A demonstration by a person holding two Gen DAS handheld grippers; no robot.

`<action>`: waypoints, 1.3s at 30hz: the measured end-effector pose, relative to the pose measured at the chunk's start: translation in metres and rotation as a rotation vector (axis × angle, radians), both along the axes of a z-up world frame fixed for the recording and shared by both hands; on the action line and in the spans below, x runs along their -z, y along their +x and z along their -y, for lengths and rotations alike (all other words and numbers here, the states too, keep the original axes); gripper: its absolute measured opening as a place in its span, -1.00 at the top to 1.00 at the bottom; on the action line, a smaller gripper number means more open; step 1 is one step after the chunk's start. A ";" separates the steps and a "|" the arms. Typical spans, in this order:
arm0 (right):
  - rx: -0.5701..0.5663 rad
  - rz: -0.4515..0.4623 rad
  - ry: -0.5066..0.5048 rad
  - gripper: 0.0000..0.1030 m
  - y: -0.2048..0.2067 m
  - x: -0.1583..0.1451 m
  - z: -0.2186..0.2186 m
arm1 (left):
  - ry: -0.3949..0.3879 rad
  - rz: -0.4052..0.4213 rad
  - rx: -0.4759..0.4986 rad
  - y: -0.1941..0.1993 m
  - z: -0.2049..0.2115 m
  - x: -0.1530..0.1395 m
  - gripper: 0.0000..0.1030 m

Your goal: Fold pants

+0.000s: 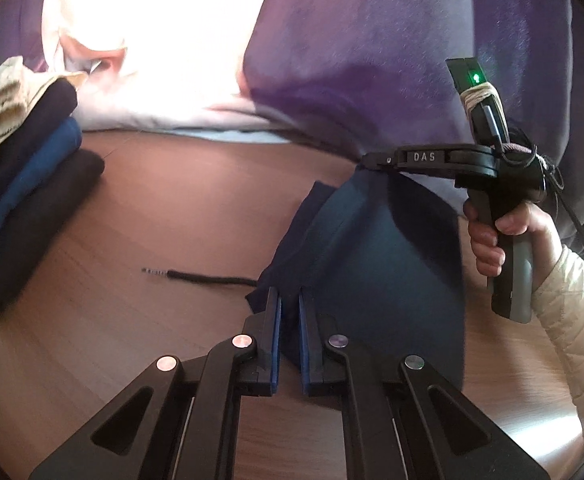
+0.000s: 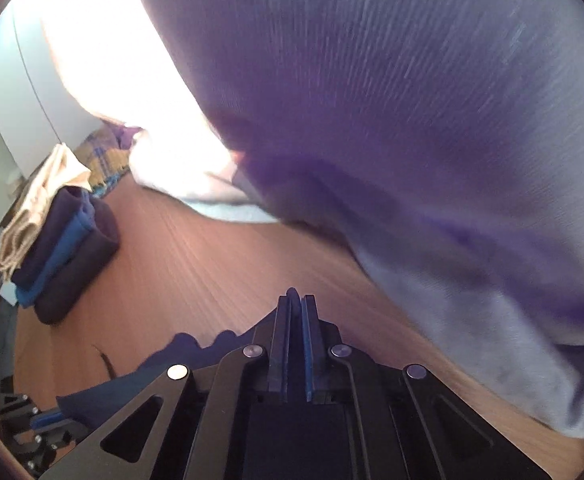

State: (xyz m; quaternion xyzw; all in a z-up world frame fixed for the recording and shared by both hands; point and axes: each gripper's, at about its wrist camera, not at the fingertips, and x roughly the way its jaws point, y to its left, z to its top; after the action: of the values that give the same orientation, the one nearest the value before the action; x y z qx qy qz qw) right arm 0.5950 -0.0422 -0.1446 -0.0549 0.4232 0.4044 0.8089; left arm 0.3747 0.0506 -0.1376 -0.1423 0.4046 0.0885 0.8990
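Navy pants (image 1: 372,248), bunched, pinched at two edges

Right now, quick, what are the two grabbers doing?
Left gripper: jaws closed on the dark blue pants.
Right gripper: jaws closed on an edge of the same pants.

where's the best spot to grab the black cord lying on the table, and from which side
Take the black cord near its bare plug end, which lies free on the wooden table; its other end runs under the navy pants. Come from above, claw fingers straddling it crosswise, since it lies thin and flat. Both claws are currently shut on the pants.
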 end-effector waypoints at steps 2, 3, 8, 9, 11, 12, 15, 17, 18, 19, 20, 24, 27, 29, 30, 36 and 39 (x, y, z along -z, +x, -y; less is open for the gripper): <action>0.022 0.005 -0.017 0.81 0.002 0.006 -0.004 | -0.004 -0.008 -0.009 0.000 -0.001 0.003 0.81; 0.036 0.013 -0.034 0.61 0.002 0.006 -0.004 | -0.005 -0.011 -0.017 0.000 -0.003 0.004 0.80; 0.178 0.130 -0.056 0.33 -0.014 -0.022 0.020 | -0.018 -0.020 -0.046 0.000 -0.009 0.007 0.73; 0.214 0.150 -0.077 0.33 -0.020 -0.027 0.025 | -0.022 -0.021 -0.052 -0.002 -0.010 0.007 0.72; 0.240 0.160 -0.108 0.33 -0.036 -0.034 0.033 | -0.026 -0.025 -0.055 -0.002 -0.012 0.007 0.69; 0.229 0.148 -0.101 0.33 -0.043 -0.035 0.035 | -0.021 -0.028 -0.056 -0.001 -0.012 0.008 0.68; 0.205 0.088 -0.078 0.33 -0.062 -0.028 0.037 | -0.008 -0.036 -0.056 -0.004 -0.013 0.007 0.66; 0.170 0.059 -0.080 0.33 -0.068 -0.018 0.031 | -0.001 -0.042 -0.053 -0.006 -0.014 0.006 0.63; 0.158 0.043 -0.089 0.33 -0.070 -0.012 0.027 | 0.005 -0.046 -0.052 -0.007 -0.016 0.006 0.58; 0.151 0.025 -0.098 0.33 -0.072 -0.006 0.023 | 0.019 -0.051 -0.055 -0.009 -0.018 0.005 0.44; 0.144 0.010 -0.103 0.33 -0.073 -0.001 0.019 | 0.033 -0.052 -0.056 -0.011 -0.019 0.003 0.36; 0.185 0.028 -0.155 0.33 -0.081 0.003 0.012 | 0.105 -0.046 -0.051 -0.019 -0.028 -0.006 0.30; 0.261 0.054 -0.119 0.24 -0.095 -0.012 0.025 | 0.144 -0.008 0.015 -0.018 -0.038 -0.019 0.24; 0.331 0.092 -0.079 -0.10 -0.112 -0.027 0.038 | 0.126 0.027 0.121 -0.010 -0.044 -0.030 0.17; 0.365 0.115 -0.060 -0.23 -0.120 -0.033 0.045 | 0.124 0.036 0.149 -0.008 -0.046 -0.033 0.16; 0.526 0.204 -0.005 -0.37 -0.159 -0.051 0.073 | 0.033 0.068 0.362 0.029 -0.054 -0.042 0.09; 0.569 0.186 0.008 -0.37 -0.162 -0.039 0.080 | 0.022 0.049 0.435 0.048 -0.049 -0.034 0.09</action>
State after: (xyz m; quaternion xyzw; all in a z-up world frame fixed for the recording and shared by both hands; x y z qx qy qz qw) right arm 0.4330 -0.1223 -0.1059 0.0324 0.3441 0.1563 0.9253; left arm 0.4230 0.0993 -0.1041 -0.0439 0.4028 -0.1068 0.9080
